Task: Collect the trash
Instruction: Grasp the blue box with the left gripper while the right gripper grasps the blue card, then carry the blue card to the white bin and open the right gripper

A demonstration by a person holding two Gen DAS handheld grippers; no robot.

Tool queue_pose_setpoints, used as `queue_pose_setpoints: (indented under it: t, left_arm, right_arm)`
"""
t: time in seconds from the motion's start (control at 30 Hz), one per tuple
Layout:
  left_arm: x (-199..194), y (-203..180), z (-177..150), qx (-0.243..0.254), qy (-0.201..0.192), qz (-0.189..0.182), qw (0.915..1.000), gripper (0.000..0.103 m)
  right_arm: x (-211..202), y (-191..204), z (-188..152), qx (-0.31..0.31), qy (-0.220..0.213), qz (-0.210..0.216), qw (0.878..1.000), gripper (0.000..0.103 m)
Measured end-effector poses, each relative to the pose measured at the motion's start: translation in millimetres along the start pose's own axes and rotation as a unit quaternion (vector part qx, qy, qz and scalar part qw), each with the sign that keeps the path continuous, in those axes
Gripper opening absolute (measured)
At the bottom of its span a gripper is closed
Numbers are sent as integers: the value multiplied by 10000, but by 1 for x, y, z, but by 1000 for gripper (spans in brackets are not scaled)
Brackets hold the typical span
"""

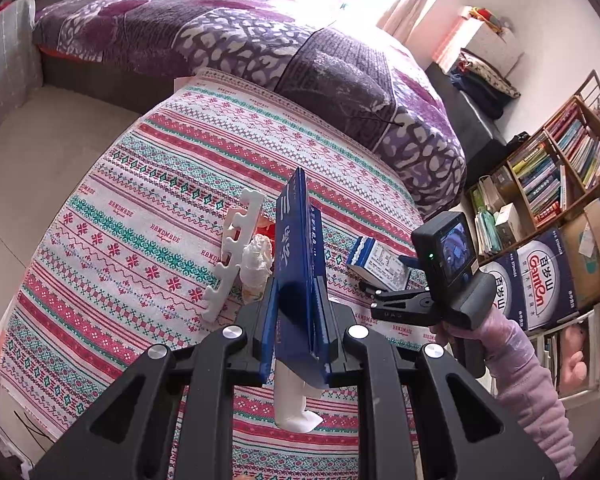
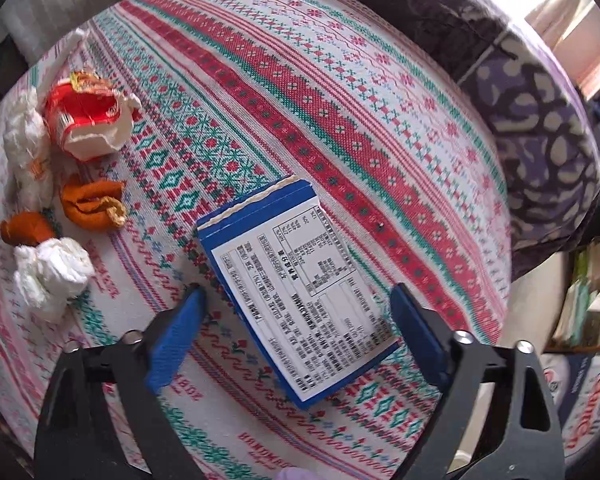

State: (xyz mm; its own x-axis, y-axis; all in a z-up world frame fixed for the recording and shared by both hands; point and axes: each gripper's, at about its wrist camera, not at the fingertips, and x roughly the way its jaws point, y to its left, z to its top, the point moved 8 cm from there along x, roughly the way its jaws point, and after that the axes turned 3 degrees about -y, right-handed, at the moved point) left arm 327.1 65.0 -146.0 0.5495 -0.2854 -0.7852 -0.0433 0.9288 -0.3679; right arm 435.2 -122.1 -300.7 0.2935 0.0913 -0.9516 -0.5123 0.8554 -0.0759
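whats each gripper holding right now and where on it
Left gripper clamps the flattened blue carton across its lower end. Right gripper is open, straddling the blue-and-white box, holding nothing.

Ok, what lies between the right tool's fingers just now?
In the right wrist view, the open right tool straddles the blue-and-white carton, lying flat on the patterned tablecloth. Neither finger clearly touches it; only cloth shows in the gaps.

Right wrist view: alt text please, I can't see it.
The open right gripper straddles a blue-and-white carton lying flat on the patterned tablecloth. Crumpled tissues, orange peel and a torn red wrapper lie at left.
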Motion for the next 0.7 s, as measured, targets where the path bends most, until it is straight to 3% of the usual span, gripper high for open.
queue_pose_setpoints:
  t: [0.03, 0.2, 0.33, 0.5, 0.7]
  left_arm:
    - [0, 0, 0, -1, 0, -1, 10000, 18]
    - [-5, 3, 3, -52, -132, -17, 9999, 18]
    - [-15, 4, 8, 7, -391, 81, 9992, 18]
    - [-28, 4, 18, 29, -809, 211, 9965, 18]
    - [-47, -14, 25, 441, -1429, 464, 9877, 18]
  right_arm:
    - [-3, -1, 0, 284, -15, 210, 9994, 58]
    - [-23, -1, -5, 817, -333, -155, 9960, 56]
    - [-61, 4, -3, 1305, -799, -586, 9865, 56]
    - [-118, 3, 1, 2043, -1458, -859, 9642, 56]
    - [-182, 11, -18, 2900, -1998, -1006, 9305, 56]
